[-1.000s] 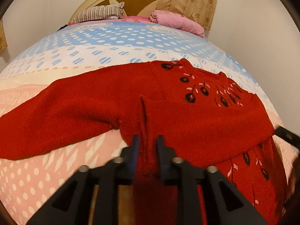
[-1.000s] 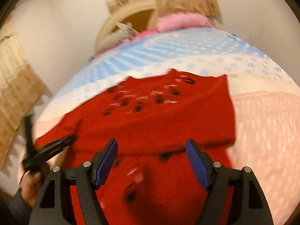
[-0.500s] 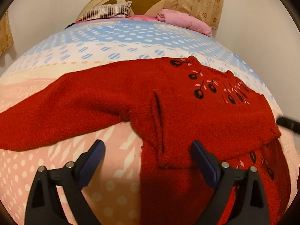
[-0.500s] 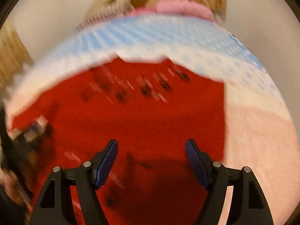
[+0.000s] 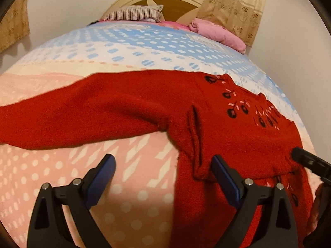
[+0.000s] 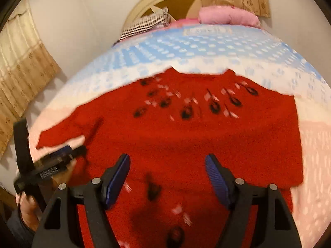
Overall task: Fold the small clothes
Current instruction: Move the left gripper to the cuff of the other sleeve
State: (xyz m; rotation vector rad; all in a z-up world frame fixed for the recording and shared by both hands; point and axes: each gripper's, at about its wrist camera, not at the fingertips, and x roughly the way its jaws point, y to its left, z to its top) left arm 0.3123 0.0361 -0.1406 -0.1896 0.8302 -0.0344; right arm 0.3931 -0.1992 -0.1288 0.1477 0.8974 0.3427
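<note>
The red sweater (image 5: 238, 136) lies flat on the bed (image 5: 124, 47), front up, its embroidered yoke on the far side of both tongs. One sleeve (image 5: 82, 111) runs out straight, well away to the left of the left tongs (image 5: 163, 177); the other sleeve is folded across the chest, its cuff lying just ahead of the left tongs' right pad. The left tongs stand wide apart with nothing clamped; their left pad hangs over bare bedspread and their right pad sits at the folded cuff, though I cannot tell whether it touches the knit. The right tongs (image 6: 167, 177) are also apart and empty, poised over the lower body of the sweater with red cloth beneath both pads.

The step in hand looks like bringing in the outstretched sleeve to match the folded one. To do it well, the left tongs should travel out along that sleeve and bite near the cuff, taking the whole thickness of the knit so it does not stretch or slip. The sleeve should be lifted only slightly and laid straight across the chest, its edge parallel to the first sleeve. The right tongs can rest on the body to keep the finished fold from dragging, since thick fleece-like knit tends to pull its neighbours along.
</note>
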